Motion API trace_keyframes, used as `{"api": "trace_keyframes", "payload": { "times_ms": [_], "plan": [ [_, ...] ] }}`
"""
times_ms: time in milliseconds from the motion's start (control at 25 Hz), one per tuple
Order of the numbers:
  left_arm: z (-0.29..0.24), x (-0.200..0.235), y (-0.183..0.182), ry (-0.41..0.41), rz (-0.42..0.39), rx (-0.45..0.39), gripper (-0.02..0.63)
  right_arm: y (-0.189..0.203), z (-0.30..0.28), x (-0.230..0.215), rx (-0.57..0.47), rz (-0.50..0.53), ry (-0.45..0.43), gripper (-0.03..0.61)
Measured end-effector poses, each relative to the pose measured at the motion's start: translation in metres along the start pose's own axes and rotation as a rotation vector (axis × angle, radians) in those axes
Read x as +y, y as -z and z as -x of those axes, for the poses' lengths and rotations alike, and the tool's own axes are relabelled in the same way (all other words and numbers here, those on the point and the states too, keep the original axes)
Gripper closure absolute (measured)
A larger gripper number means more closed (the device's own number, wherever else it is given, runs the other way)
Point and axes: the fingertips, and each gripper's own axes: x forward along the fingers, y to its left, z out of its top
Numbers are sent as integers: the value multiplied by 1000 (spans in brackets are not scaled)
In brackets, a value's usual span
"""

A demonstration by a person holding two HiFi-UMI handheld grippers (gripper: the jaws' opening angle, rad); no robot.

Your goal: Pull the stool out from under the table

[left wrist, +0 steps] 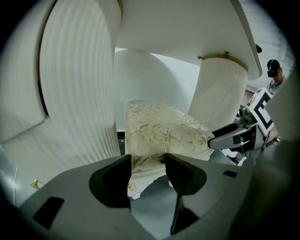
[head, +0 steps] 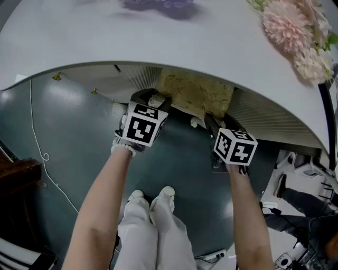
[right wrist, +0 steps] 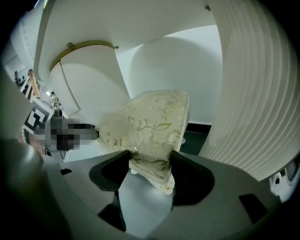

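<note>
View from above, looking steeply down at a person's two bare forearms, each holding a gripper at the edge of a white round table (head: 158, 42).

One stool (head: 195, 92) stands tucked under the table's near edge, with only the near part of its cushion showing. The cushion is cream with a green and gold leaf-and-flower pattern, on a white carved frame.

The left gripper (head: 154, 101) is at the stool's near left corner. In the left gripper view its jaws (left wrist: 147, 166) are closed on the cushion's edge (left wrist: 159, 129), the dark pads against it on both sides.

The right gripper (head: 211, 120) is at the near right corner. In the right gripper view it (right wrist: 150, 168) likewise clamps the stool's corner (right wrist: 150, 122), cushion and frame filling the gap between the jaws.

Each gripper carries one marker cube, two in all: left cube (head: 141, 127) and right cube (head: 235, 146), printed with black-and-white square patterns.

Two white ribbed supports stand under the table, one to the left (left wrist: 79, 84) and one to the right (left wrist: 220, 93) of the stool.

On the tabletop, far right, lies a bunch of pink flowers (head: 296, 31). At the far edge is a blurred purple shape (head: 158, 5).

Below, the person's two white shoes (head: 153, 198) stand together on a dark teal floor (head: 79, 121). A thin white cord (head: 39, 153) trails across it at left. At near right is another person's leg in dark trousers (head: 301, 200).
</note>
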Motion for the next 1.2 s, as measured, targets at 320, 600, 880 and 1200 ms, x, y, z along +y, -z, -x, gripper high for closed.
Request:
{"api": "trace_keyframes", "payload": {
  "times_ms": [320, 600, 880, 1200],
  "plan": [
    [17, -11, 21, 4, 11, 26, 371, 21, 14, 7, 36, -14, 1, 282],
    [41, -21, 47, 14, -6, 76, 376, 49, 34, 23, 76, -26, 1, 284],
    [60, -44, 71, 25, -27, 125, 379, 82, 58, 26, 112, -53, 11, 284],
    [106, -49, 114, 44, -65, 135, 383, 128, 90, 64, 115, -67, 43, 285]
  ]
}}
